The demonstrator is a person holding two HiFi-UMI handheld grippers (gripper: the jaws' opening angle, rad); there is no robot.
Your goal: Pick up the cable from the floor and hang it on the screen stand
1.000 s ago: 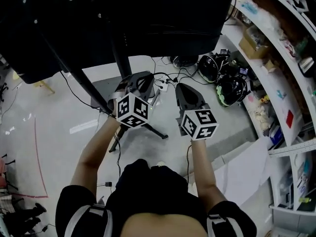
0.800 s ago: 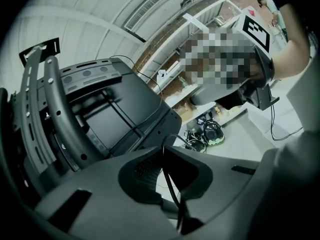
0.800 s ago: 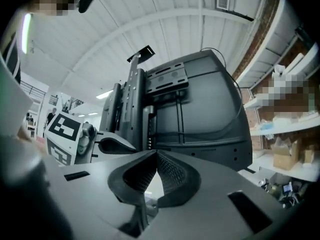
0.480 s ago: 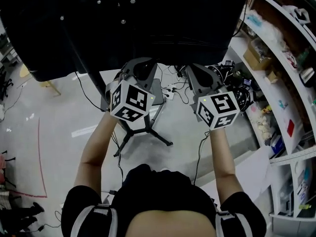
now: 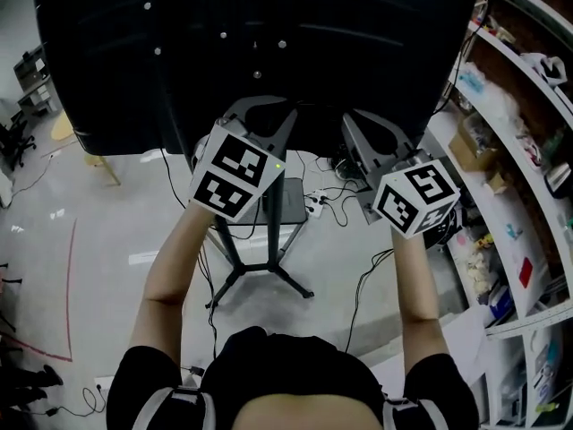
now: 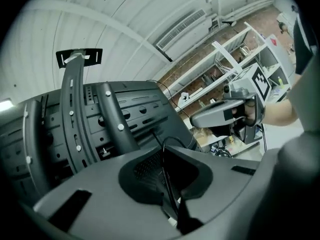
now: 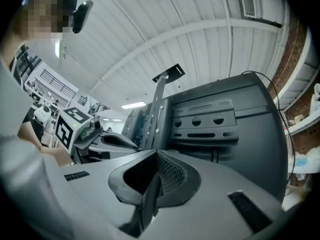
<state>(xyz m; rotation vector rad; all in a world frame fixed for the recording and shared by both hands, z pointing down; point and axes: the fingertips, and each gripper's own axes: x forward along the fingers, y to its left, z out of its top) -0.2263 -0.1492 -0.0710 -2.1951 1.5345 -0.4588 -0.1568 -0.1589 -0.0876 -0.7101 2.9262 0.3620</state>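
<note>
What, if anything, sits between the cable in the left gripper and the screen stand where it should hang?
Nothing visible does. The cable, pinched in the left gripper, faces the back of the screen stand across open air.

Black short-sleeved top (image 5: 273, 379), grey shoulder straps (image 5: 170, 399); the grey left hand-held gripper (image 5: 260, 115) and right hand-held gripper (image 5: 370, 128) carry black-and-white marker cubes (image 5: 231, 182).

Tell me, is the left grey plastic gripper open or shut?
Shut. The left gripper pinches a thin black cable between its jaws, seen in its own view.

Left gripper (image 5: 257, 115) and right gripper (image 5: 365, 125) have risen up to the screen (image 5: 269, 25)
</note>
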